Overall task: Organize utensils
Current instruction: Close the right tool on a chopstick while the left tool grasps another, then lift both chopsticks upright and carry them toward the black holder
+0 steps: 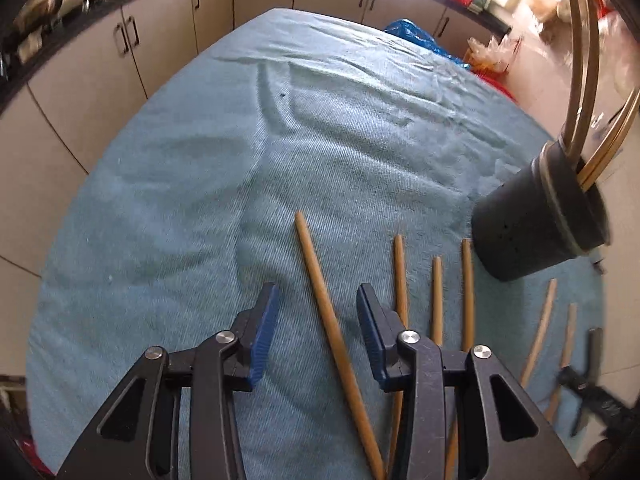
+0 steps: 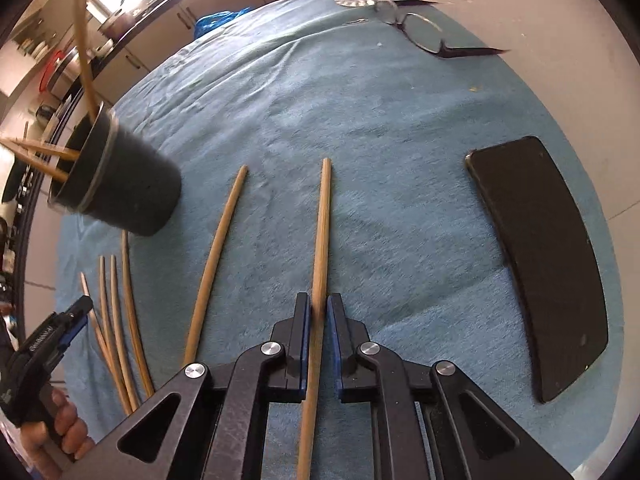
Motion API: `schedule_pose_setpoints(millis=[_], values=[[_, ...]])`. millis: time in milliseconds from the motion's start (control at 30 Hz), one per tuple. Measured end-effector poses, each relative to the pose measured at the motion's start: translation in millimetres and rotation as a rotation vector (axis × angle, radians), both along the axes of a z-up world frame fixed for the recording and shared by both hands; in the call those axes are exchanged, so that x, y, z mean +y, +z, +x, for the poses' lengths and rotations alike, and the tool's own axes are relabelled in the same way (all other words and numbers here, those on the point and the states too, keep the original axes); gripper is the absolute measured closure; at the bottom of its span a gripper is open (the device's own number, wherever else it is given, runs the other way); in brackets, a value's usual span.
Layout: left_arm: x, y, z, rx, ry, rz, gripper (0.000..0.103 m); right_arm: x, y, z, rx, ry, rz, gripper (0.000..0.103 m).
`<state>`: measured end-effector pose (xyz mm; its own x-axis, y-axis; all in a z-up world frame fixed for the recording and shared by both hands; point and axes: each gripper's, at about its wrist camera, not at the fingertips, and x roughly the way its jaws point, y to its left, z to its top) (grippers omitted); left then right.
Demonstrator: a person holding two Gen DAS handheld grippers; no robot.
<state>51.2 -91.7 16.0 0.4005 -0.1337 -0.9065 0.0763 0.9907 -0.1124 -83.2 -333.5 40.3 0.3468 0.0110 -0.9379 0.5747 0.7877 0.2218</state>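
Right gripper: clamped on chopstick, likely bound for cup | Left gripper: released, straddling another chopstick, poised to grasp.

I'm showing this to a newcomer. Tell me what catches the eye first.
The right gripper stands out, shut on a wooden chopstick on the blue cloth. To its left stands a dark cup already holding chopsticks. The left gripper is open over another chopstick.
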Motion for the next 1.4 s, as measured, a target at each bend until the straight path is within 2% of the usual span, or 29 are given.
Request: schedule_pose_setpoints(millis=[167,267,367,633,667,700,800,933,1067,1400], values=[[-9.3,-2.5,-8.2,-0.065,-0.032,0.107,0.078,-15.3,1.7,10.3,0.001,-0.013,0.012,0.094],[-4.1,-3.3,-14.7,-0.114,-0.047,0.095,0.079,-18.1,-1.3,14.7,0.008,-0.015,0.019,0.094],[-7.1,-4.4,-19.4,-0.156,-0.067,0.119,0.078,-17.6,-2.4,14.7,0.004,-0.009,0.011,0.093],[-10.8,-4.8,-17.8,-0.188,-0.049,0.124,0.079,-14.2,-3.2,19.4,-0.059,0.033,-0.052,0.094],[-10.5,-5.1,-17.4,-0.192,-0.050,0.122,0.082,-12.7,-3.2,18.9,-0.065,0.039,-0.066,0.095],[-9.7,-4.8,-17.1,-0.196,-0.051,0.125,0.091,-11.5,-3.3,18.3,-0.072,0.042,-0.075,0.095],[-5.8,-3.4,-15.9,-0.184,-0.051,0.101,0.092,-8.6,-2.8,16.8,-0.073,0.052,-0.092,0.096],[-0.3,2.2,-19.6,-0.177,-0.053,0.072,0.097,-11.7,2.5,11.4,-0.087,0.037,-0.068,0.096],[3.8,18.7,-29.7,-0.226,-0.062,0.050,0.097,-10.6,18.3,3.6,-0.127,0.040,-0.073,0.096],[10.6,70.9,-51.9,-0.338,-0.089,-0.015,0.097,19.2,67.3,-3.7,-0.238,0.104,-0.162,0.096]])
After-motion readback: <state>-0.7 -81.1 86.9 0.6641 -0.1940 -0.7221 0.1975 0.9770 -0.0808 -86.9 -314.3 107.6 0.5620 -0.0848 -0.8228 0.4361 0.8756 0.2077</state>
